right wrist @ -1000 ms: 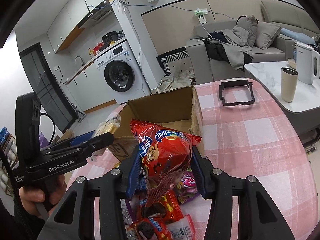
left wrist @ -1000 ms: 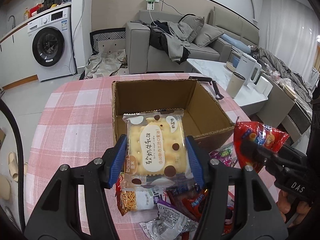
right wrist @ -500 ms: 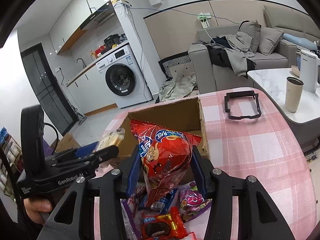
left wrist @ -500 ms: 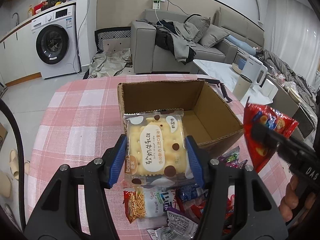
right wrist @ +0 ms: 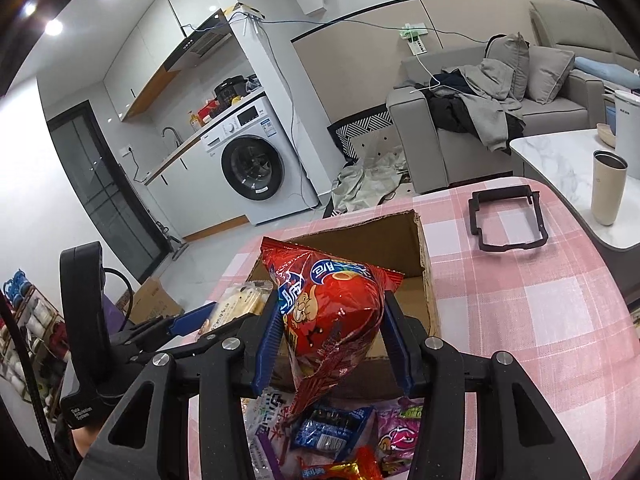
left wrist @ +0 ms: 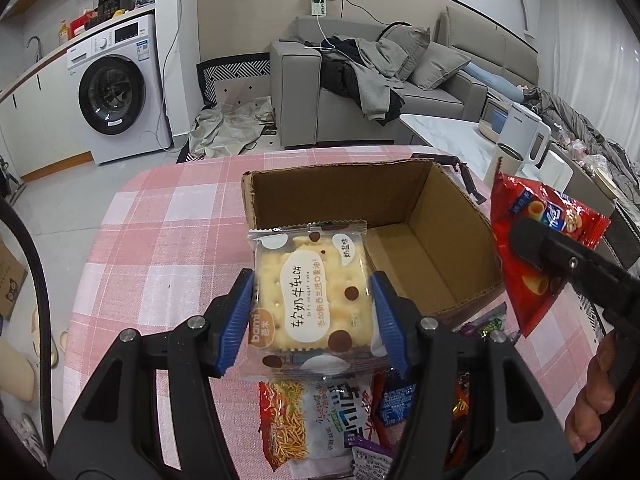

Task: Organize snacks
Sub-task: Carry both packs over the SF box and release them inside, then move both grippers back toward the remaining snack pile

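Loose snack packets (left wrist: 332, 420), nearest, on the pink checked tablecloth (left wrist: 160, 216): a heap under both grippers; at least six wrappers show in the right wrist view, full count uncertain because they overlap and run out of frame.

Left gripper (left wrist: 312, 312): one; blue pads clamped on the two side edges of one biscuit packet (left wrist: 310, 292), clear wrapper, cream label. The packet's long axis runs forward along the fingers, its far edge overlapping the near wall of the box in this view.

Right gripper (right wrist: 330, 344): one; pads closed on one red chip bag (right wrist: 328, 312), pinched low so the puffed body stands upright above the fingers. A hand (left wrist: 596, 396) holds this tool at the right edge of the left wrist view.

Cardboard box (left wrist: 416, 224): one, open-topped, nothing visible inside, directly ahead of and below both grippers. Judgement: the biscuit packet sits over the near-left corner and looks slightly nearer to dropping in; the chip bag hangs just outside the right wall.

Black rectangular frame (right wrist: 506, 220): one, beyond the box.

Tumbler (right wrist: 608, 188): one, on the marble side table.
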The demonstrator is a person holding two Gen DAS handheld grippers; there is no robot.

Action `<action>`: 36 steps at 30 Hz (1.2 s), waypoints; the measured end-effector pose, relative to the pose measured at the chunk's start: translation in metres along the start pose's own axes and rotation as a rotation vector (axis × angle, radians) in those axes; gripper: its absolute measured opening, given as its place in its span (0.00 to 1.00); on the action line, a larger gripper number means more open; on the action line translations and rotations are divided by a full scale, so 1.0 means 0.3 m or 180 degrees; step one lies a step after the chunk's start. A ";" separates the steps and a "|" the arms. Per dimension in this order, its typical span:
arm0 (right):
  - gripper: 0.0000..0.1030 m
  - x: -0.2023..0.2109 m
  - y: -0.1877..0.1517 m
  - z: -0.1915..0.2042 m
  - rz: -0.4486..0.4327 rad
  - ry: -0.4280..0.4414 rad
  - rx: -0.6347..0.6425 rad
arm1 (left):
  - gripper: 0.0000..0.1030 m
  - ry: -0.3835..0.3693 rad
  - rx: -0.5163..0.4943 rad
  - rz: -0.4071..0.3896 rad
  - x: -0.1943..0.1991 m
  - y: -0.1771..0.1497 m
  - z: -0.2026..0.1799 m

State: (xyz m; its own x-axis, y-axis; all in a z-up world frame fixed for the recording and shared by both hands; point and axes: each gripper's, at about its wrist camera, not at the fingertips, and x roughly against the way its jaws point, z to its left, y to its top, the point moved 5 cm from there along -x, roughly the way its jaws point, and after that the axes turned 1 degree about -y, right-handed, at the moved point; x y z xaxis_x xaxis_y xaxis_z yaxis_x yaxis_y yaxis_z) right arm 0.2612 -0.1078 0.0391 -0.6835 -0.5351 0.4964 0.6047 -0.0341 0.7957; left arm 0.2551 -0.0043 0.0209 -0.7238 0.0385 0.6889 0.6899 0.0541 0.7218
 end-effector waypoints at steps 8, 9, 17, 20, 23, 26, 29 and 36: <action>0.46 -0.028 0.011 0.000 0.0025 -0.0005 -0.0003 | 0.54 0.0035 -0.0066 -0.0009 -0.025 0.010 -0.008; 0.46 -0.033 0.011 0.001 0.0036 -0.0005 -0.0001 | 0.54 0.0033 -0.0071 -0.0004 -0.028 0.010 -0.007; 0.46 -0.057 0.008 0.002 0.0076 -0.0053 0.0007 | 0.54 0.0022 -0.0061 -0.0025 -0.041 0.020 -0.009; 0.46 -0.062 0.006 -0.003 0.0095 -0.0067 -0.0002 | 0.54 0.0017 -0.0030 -0.0038 -0.045 0.028 -0.007; 0.49 -0.069 0.004 -0.007 0.0108 -0.0095 -0.0025 | 0.54 -0.0004 0.0002 -0.0046 -0.049 0.037 -0.005; 0.58 -0.065 0.005 -0.003 0.0093 -0.0094 -0.0011 | 0.55 -0.0030 0.0007 -0.0035 -0.039 0.037 -0.008; 0.72 -0.030 0.009 0.005 0.0009 -0.0135 0.0070 | 0.72 -0.0027 -0.0016 -0.0021 -0.018 0.026 -0.011; 0.99 0.041 -0.028 -0.012 0.0051 -0.0189 0.0102 | 0.96 0.0040 -0.0017 -0.0039 0.069 -0.037 0.004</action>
State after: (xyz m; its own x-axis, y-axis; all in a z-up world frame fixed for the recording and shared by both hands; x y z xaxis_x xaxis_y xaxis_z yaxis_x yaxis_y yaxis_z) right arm 0.2493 -0.1172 0.0372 -0.6974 -0.4843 0.5283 0.6031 0.0016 0.7977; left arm 0.2324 -0.0028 0.0272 -0.7320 0.0253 0.6809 0.6812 0.0491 0.7305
